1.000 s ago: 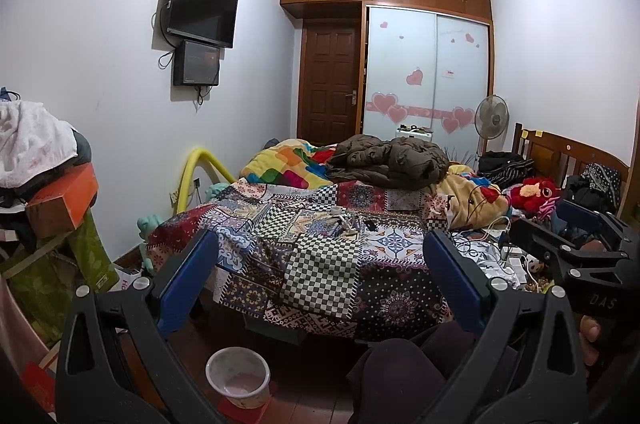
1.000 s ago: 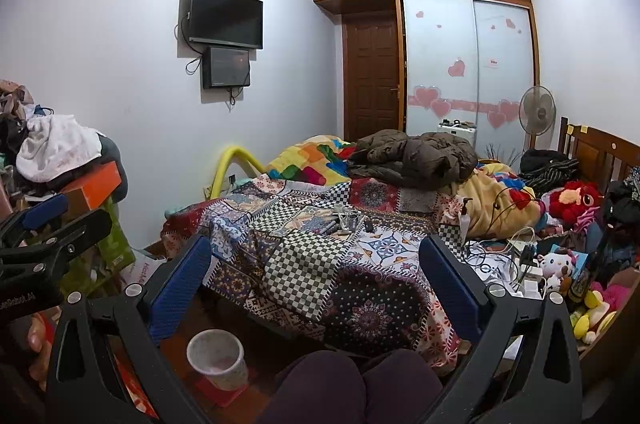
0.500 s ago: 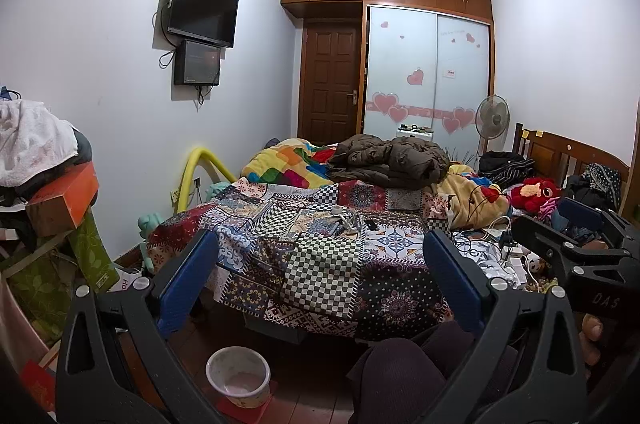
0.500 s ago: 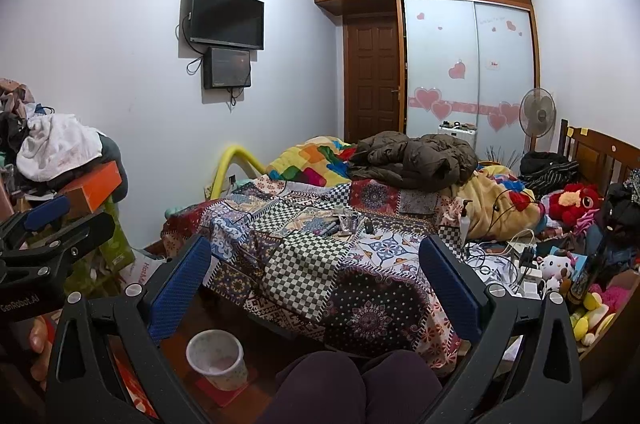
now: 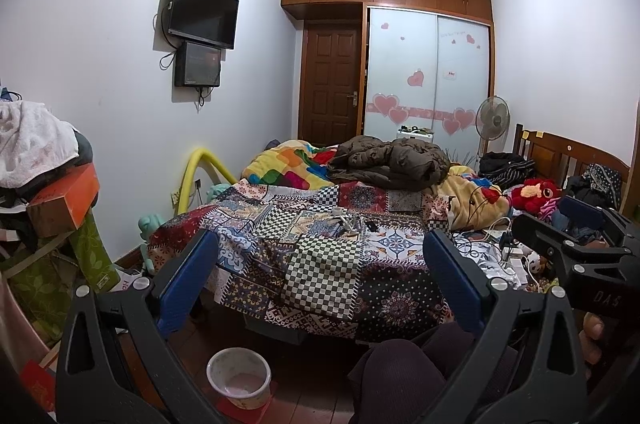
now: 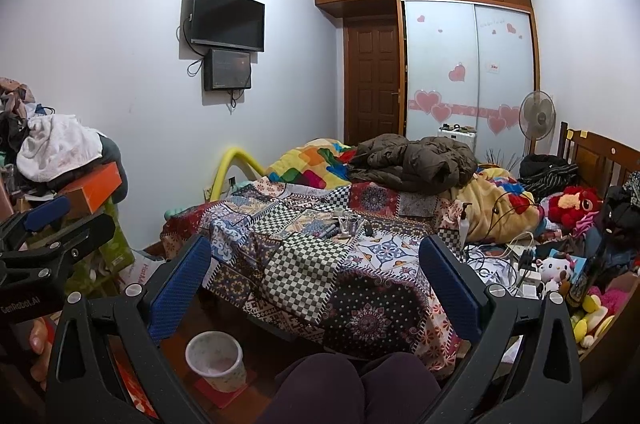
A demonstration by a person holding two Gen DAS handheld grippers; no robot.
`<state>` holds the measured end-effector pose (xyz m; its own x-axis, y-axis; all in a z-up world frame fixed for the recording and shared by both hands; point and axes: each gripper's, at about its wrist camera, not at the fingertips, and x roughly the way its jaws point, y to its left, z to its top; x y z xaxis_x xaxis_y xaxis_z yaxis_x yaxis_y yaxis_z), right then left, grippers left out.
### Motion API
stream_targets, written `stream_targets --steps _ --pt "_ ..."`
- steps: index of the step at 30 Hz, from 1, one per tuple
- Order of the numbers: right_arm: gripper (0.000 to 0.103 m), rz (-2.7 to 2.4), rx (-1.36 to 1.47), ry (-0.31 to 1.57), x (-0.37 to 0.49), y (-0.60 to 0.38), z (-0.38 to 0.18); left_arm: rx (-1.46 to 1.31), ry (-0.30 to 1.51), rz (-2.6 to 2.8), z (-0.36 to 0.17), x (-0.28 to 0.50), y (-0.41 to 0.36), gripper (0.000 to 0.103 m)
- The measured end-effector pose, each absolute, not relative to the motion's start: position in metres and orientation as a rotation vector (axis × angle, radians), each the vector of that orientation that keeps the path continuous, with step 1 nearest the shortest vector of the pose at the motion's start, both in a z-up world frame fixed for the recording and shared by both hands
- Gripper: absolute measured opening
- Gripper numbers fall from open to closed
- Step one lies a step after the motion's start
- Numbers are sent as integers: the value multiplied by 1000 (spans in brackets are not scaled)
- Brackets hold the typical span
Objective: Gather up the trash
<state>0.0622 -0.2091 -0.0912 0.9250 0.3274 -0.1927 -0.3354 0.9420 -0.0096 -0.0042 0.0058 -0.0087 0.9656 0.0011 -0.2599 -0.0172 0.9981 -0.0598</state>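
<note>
- Facing the foot of one bed (image 5: pixel 320 264), both grippers are held in the air above the floor, side by side and apart.
- Left gripper (image 5: pixel 320 264): its two blue-padded fingers (image 5: pixel 188 280) are spread wide with nothing between them; it also shows at the left edge of the right wrist view (image 6: pixel 52 228).
- Right gripper (image 6: pixel 314 270): its two blue-padded fingers (image 6: pixel 450 284) are likewise spread wide and hold nothing; in the left wrist view it shows at the right edge (image 5: pixel 568 236), and there too its jaws look parted.
- One small white trash bin (image 5: pixel 239 378) stands on the floor at the foot of the bed, on a red mat (image 5: pixel 244 410), below and between the left gripper's fingers; the right wrist view has it lower left (image 6: pixel 216 360).
- One cluster of small loose items (image 6: pixel 344 224) lies in the middle of the patchwork bedspread (image 6: pixel 320 264); what each piece is, I cannot tell.
- One brown padded jacket (image 5: pixel 392 163) is heaped farther up the bed.
- One red plush toy (image 6: pixel 574 203) lies on the right side of the bed, near a tangle of white cables (image 6: pixel 516 256).
- Two dark screens hang on the left wall: one television (image 5: pixel 202 9) and one smaller box (image 5: pixel 198 63) just beneath it.
- One standing fan (image 5: pixel 492 115) is in front of the two sliding wardrobe doors (image 5: pixel 428 79).
- One orange box (image 5: pixel 64 197) sits on a pile at the left.
</note>
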Motion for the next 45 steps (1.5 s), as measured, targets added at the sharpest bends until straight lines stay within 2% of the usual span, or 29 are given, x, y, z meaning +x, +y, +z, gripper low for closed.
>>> stream_targets --steps 10,18,27,29,36,45 --pt "103 326 -38 216 77 -213 -96 -55 273 8 -9 4 3 103" --pt "103 294 -26 260 113 -221 -101 -52 313 -3 -8 47 0 103" --pt "103 222 -54 270 177 -236 -93 -37 343 -21 -1 139 -17 102" --pt "103 215 -66 276 193 -238 -90 -38 355 -30 -1 164 -21 95" --pt "103 212 -98 299 258 -246 -88 -60 443 -70 -11 258 -29 87" --pt "101 276 -86 410 360 -252 -112 -59 552 -10 -46 385 -20 86"
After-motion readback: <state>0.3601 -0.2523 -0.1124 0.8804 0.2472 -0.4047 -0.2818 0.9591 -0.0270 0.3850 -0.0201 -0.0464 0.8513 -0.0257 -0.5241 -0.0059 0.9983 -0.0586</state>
